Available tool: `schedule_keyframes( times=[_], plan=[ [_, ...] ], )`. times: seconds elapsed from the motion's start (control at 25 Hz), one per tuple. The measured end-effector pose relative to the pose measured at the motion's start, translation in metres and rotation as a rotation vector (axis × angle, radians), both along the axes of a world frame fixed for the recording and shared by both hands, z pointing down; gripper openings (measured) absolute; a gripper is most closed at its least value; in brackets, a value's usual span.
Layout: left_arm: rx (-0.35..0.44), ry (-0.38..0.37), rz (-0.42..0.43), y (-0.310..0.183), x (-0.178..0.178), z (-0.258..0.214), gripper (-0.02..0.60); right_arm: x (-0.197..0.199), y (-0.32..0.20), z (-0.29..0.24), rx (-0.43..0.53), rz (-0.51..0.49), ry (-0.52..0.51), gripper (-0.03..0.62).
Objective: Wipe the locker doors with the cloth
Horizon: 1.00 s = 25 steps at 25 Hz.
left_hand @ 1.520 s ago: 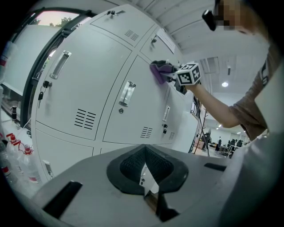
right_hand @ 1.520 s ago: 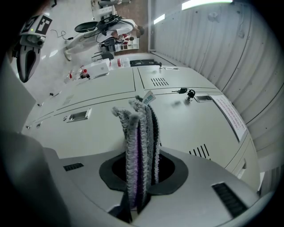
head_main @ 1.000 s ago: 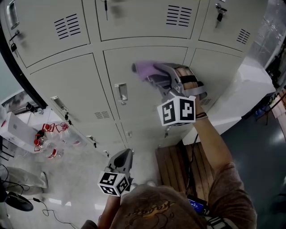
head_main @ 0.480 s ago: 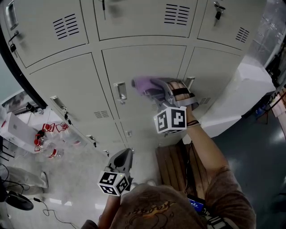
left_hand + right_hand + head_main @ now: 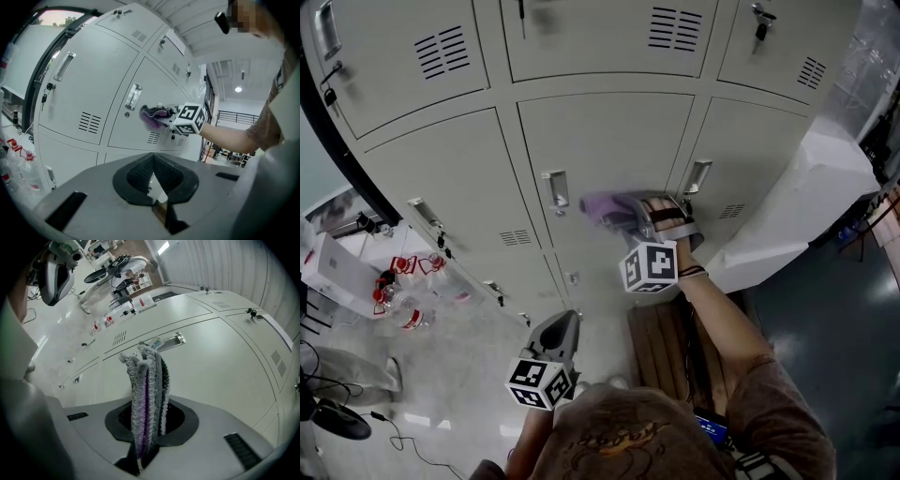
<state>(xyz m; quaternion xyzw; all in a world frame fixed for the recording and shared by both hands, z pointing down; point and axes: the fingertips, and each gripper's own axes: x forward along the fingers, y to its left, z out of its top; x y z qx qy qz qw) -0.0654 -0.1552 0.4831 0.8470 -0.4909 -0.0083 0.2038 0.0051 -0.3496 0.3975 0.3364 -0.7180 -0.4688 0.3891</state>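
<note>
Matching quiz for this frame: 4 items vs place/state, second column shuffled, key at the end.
1. cloth
2. left hand-held gripper
3. wooden bench
4. red-capped bottles

A. low at the left, beside the lockers
B. jaws together, nothing between them
C. clamped in the right hand-held gripper, at the middle locker door
D. below the lockers, under the person's right arm

Pairs: 1-C, 2-B, 3-D, 4-A

Wooden bench (image 5: 654, 349) on glossy floor (image 5: 455, 375)
</note>
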Motion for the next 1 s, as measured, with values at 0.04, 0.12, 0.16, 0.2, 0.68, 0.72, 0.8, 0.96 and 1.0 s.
schedule_keyframes(
  times=[0.04,0.12,0.16,0.2,0.68,0.72,0.8,0.96,1.0],
  plan=[
    [-0.001,-0.001,-0.002,0.0,-0.001,0.0,0.005,0.0,0.0,0.007,-0.008,0.001,0.002,0.054],
    [-0.002,-0.001,-0.007,0.001,-0.003,0.001,0.005,-0.001,0.0,0.023,-0.03,0.008,0.005,0.054],
    [-0.002,-0.001,-0.008,0.002,-0.004,0.001,0.004,0.0,0.0,0.032,-0.045,0.013,0.006,0.054],
    [-0.003,-0.002,-0.009,0.002,-0.004,0.001,0.003,0.0,0.0,0.041,-0.061,0.019,0.01,0.054],
    [-0.007,-0.018,-0.006,0.007,-0.004,0.003,0.004,0.005,-0.003,0.12,-0.224,0.07,0.031,0.054],
    [-0.006,-0.019,-0.007,0.007,-0.005,0.003,0.003,0.005,-0.003,0.124,-0.234,0.073,0.025,0.054],
    [-0.009,-0.021,-0.009,0.008,-0.006,0.004,0.003,0.006,-0.003,0.133,-0.26,0.082,0.022,0.054],
    [-0.017,-0.021,-0.013,0.011,-0.007,0.007,0.003,0.007,-0.003,0.153,-0.308,0.098,0.041,0.054],
    [-0.017,-0.021,-0.013,0.011,-0.007,0.007,0.004,0.007,-0.002,0.156,-0.319,0.102,0.04,0.054]
  ],
)
